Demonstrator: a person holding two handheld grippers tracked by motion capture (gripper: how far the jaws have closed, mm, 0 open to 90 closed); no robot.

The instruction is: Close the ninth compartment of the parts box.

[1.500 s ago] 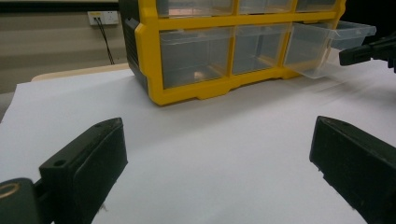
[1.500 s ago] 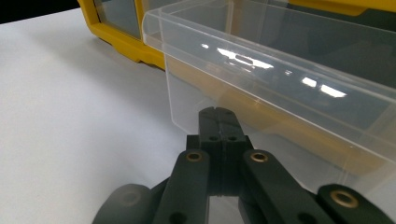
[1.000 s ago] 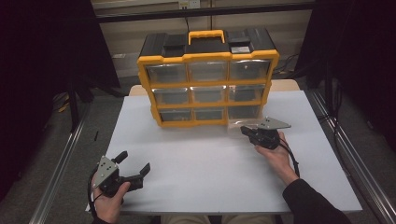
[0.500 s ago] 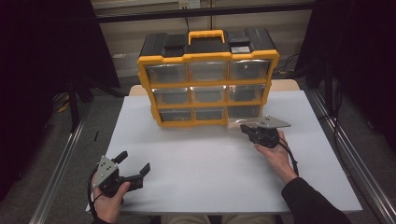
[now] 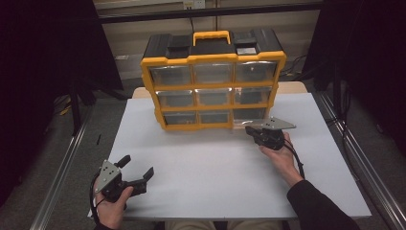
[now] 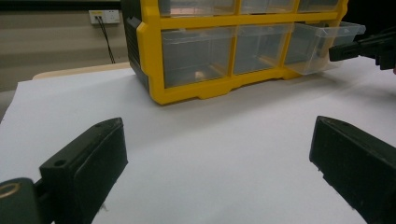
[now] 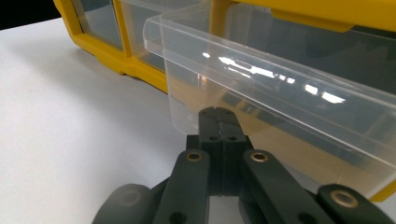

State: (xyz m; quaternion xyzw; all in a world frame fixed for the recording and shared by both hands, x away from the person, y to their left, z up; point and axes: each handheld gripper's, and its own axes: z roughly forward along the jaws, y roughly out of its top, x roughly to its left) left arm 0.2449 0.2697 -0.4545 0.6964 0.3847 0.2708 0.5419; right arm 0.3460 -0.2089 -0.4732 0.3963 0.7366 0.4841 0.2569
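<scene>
A yellow and black organizer (image 5: 213, 81) with clear drawers stands at the back of the white table (image 5: 210, 163). Its bottom right drawer (image 7: 280, 107) is pulled partly out, as the left gripper view also shows for that drawer (image 6: 327, 44). My right gripper (image 7: 217, 113) is shut, jaws pressed together, with its tips against the drawer's clear front wall; nothing shows between them. From above, the right gripper (image 5: 251, 131) lies low on the table just before that drawer. My left gripper (image 5: 138, 166) rests open near the table's front left corner, its jaws (image 6: 219, 154) wide apart over bare table.
The organizer's other drawers (image 6: 198, 56) are pushed in; a small pale item lies in the bottom left one. A carry handle (image 5: 211, 36) tops the case. Metal rails (image 5: 62, 172) run along both sides of the table, with dark floor beyond.
</scene>
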